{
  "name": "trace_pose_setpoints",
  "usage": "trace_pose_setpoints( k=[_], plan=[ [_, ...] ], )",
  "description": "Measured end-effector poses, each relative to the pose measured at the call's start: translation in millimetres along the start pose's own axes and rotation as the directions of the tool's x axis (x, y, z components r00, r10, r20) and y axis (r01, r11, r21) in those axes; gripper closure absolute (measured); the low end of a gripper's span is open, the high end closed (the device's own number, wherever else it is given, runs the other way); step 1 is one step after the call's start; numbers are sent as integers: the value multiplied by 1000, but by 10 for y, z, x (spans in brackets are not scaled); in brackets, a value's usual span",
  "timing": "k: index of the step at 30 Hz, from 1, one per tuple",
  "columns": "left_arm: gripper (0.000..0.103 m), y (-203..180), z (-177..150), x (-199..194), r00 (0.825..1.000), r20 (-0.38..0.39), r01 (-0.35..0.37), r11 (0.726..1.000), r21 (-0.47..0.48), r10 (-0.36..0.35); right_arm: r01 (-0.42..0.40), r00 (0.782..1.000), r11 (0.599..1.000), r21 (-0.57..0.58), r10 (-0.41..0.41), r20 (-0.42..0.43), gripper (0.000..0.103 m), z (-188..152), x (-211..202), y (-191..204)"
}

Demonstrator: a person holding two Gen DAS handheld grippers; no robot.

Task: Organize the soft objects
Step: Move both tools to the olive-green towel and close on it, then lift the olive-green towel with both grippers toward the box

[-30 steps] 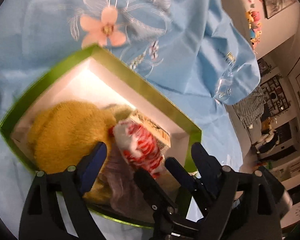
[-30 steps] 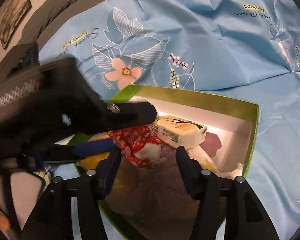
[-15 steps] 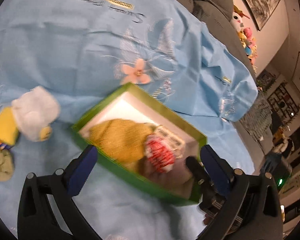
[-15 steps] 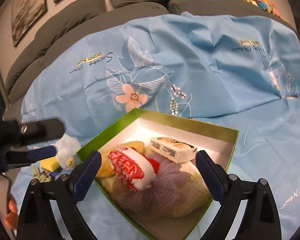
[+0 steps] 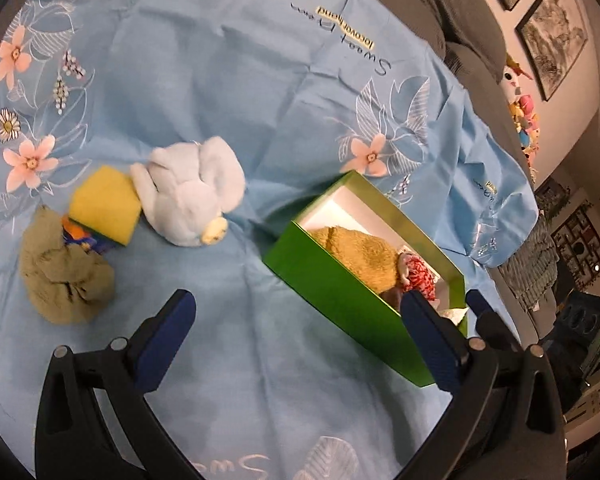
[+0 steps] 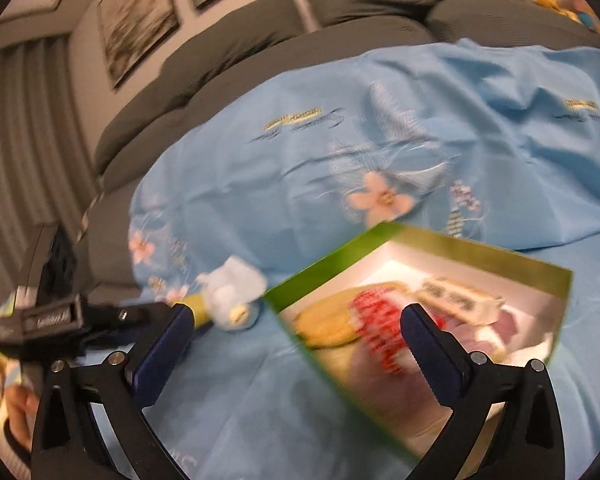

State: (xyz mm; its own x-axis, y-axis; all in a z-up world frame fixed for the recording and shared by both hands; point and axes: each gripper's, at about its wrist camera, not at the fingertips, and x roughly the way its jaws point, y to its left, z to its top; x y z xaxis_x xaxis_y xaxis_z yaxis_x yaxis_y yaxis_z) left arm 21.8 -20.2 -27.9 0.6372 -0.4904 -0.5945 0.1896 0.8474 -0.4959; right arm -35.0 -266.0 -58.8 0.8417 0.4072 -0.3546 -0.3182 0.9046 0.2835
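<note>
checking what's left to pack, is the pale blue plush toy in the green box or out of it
Out. The pale blue plush toy lies on the blue sheet beside the green box.

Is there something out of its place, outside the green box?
Yes. A pale blue plush toy, a yellow sponge and an olive cloth bundle lie loose on the blue sheet, beside the green box.

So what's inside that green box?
The green box holds a tan plush, a red-and-white patterned toy, a pale printed packet and something mauve and fluffy. Whatever lies beneath them is covered.
</note>
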Motion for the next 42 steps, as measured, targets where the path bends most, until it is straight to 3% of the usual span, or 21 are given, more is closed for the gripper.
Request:
trace_pose_setpoints(
  k=[7,11,14,18,21,26,30,32,33,34,35,37,39,40,42],
  plan=[
    [1,320,54,11,999,-40,33,998,-45,-35,-70,997,974,-217,59,-57,0,-231,131,643],
    [1,586,101,-131,998,-33,57,995,-87,-60,-101,983,982,-161,73,-169,0,-401,408,823],
    [1,830,157,-293,999,-25,21,994,-107,-24,-115,964,987,-113,84,-252,0,-516,647,917],
    [1,1151,220,-427,997,-21,-79,989,-124,77,-131,950,973,-191,68,-304,0,-627,931,1275],
    [1,1393,225,-372,984,-57,-177,973,-151,170,-136,939,964,-228,52,-340,0,-668,1219,1501],
    [3,1808,223,-256,988,-68,-153,954,-258,140,-128,912,951,-281,2,-410,0,-720,1778,1743],
    [15,1942,261,-156,994,-55,-103,949,-297,90,-122,902,942,-312,-26,-432,0,-726,2080,1831],
    [28,1975,258,-88,994,-72,-97,943,-318,78,-127,888,945,-301,-27,-460,0,-741,2234,1832],
    [41,1982,256,-47,994,-82,-97,940,-327,74,-137,875,949,-285,-18,-483,1,-766,2305,1827],
    [54,2004,240,-6,992,-101,-106,934,-342,76,-144,869,949,-280,-14,-495,8,-781,2332,1828],
    [58,2018,228,14,990,-113,-115,930,-350,80,-151,862,948,-281,-13,-507,14,-812,2371,1831],
    [66,2055,209,18,990,-120,-118,920,-373,78,-173,847,949,-262,8,-531,43,-855,2407,1826],
    [69,2071,198,5,990,-120,-120,916,-383,79,-186,848,954,-236,34,-528,52,-858,2375,1803],
    [72,2067,193,-9,989,-119,-125,916,-382,85,-189,848,954,-232,39,-528,62,-854,2361,1797],
    [76,2052,176,-33,989,-120,-127,916,-381,88,-201,846,955,-218,58,-529,69,-850,2308,1774]
  ],
)
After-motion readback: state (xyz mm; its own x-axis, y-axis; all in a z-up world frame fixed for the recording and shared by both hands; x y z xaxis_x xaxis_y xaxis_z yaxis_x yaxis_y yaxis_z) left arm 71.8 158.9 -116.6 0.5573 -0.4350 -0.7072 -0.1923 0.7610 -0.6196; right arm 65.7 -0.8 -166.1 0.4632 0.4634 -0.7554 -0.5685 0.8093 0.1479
